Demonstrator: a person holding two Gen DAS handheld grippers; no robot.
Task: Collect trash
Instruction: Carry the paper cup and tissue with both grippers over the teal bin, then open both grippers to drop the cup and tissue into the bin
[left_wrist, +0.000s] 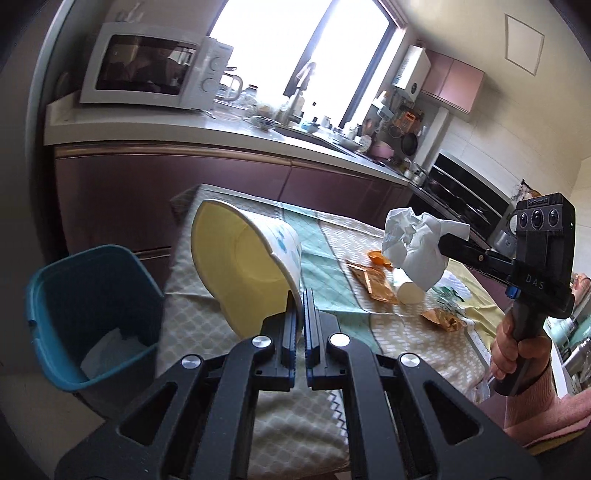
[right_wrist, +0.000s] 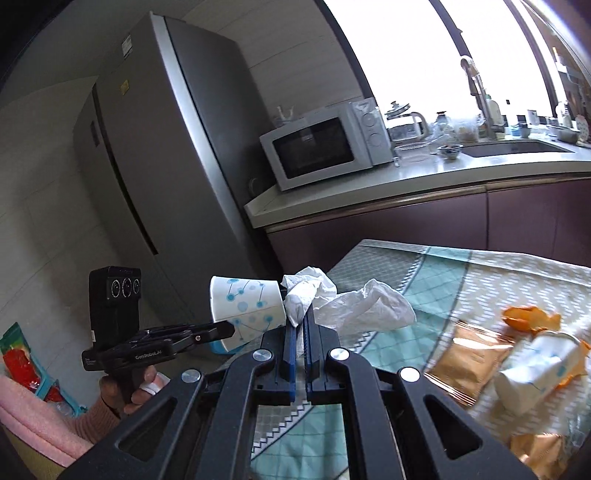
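My left gripper (left_wrist: 300, 295) is shut on the rim of a white paper cup (left_wrist: 243, 258) with blue dots and a yellow inside, held tilted above the table's left end. The same cup (right_wrist: 245, 308) shows in the right wrist view, pinched by the left gripper (right_wrist: 231, 330). My right gripper (right_wrist: 300, 314) is shut on a crumpled white tissue (right_wrist: 351, 304). In the left wrist view that tissue (left_wrist: 413, 243) hangs from the right gripper (left_wrist: 441, 242) over the table. A teal trash bin (left_wrist: 92, 314) stands on the floor left of the table, white paper inside.
On the patterned tablecloth (left_wrist: 332, 236) lie an orange wrapper (left_wrist: 373, 284), orange peel (left_wrist: 378, 257), a second lying cup (left_wrist: 408, 293) and another wrapper (left_wrist: 441, 319). Purple cabinets (left_wrist: 184, 192) with a microwave (left_wrist: 147, 66) stand behind. A grey fridge (right_wrist: 155, 155) stands at the left.
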